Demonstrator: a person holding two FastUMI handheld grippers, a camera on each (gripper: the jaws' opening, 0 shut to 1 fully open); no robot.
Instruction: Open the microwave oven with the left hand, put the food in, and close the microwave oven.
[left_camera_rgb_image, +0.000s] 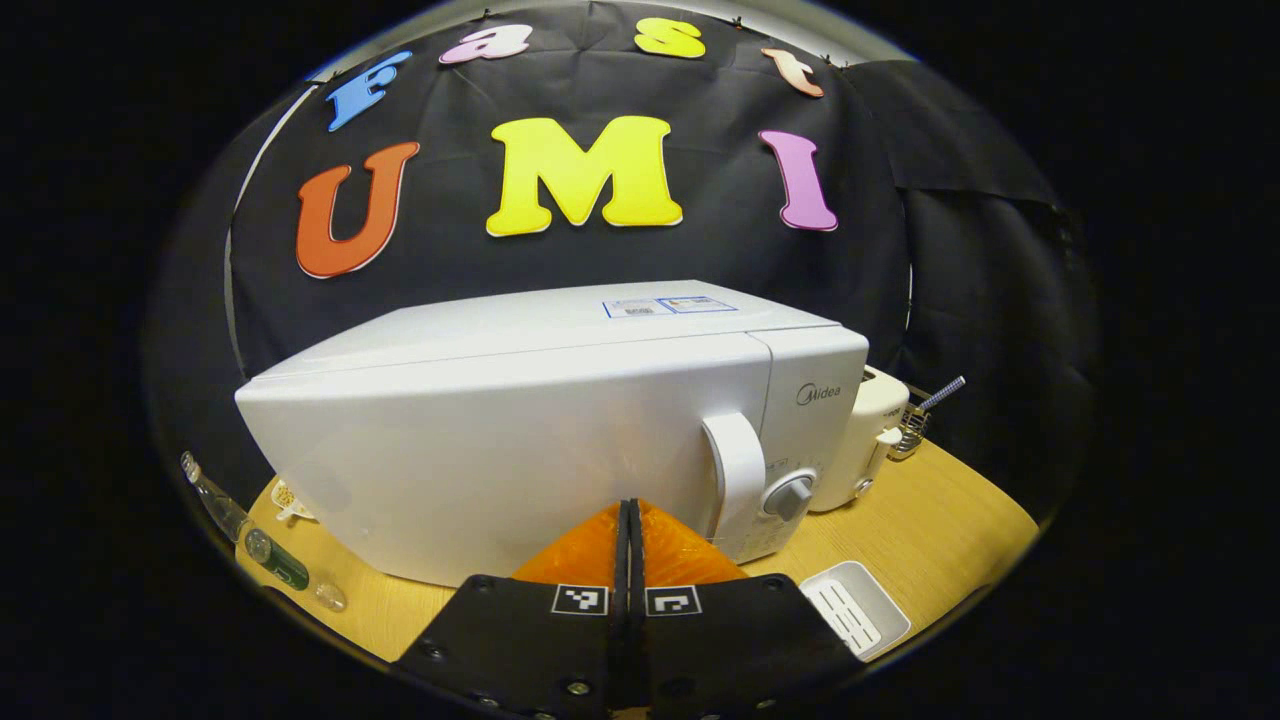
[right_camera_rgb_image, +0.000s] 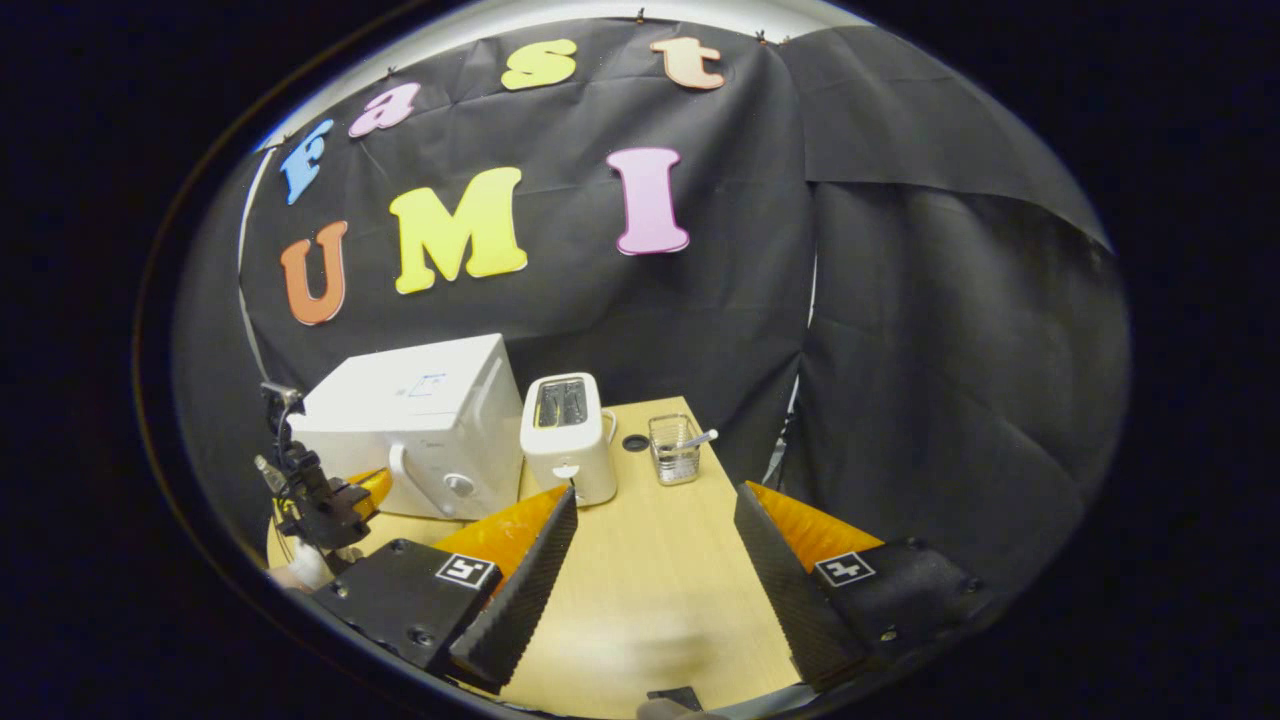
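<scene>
White and shut, the microwave (left_camera_rgb_image: 520, 440) is sitting on the wooden surface (left_camera_rgb_image: 930, 520), its handle (left_camera_rgb_image: 735, 480) at one o'clock from the left gripper (left_camera_rgb_image: 629, 560), whose fingers are pressing together on nothing. A toaster (right_camera_rgb_image: 570, 435) is standing just beside the microwave, a wire basket (right_camera_rgb_image: 673, 448) at its three o'clock. The right gripper (right_camera_rgb_image: 655, 560) is hovering wide open, gripping nothing.

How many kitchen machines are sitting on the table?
2. The white microwave sits at the table's back left, its door shut. The white toaster stands right beside it, on the side with the microwave's handle and knob. More could be hidden behind the microwave.
</scene>
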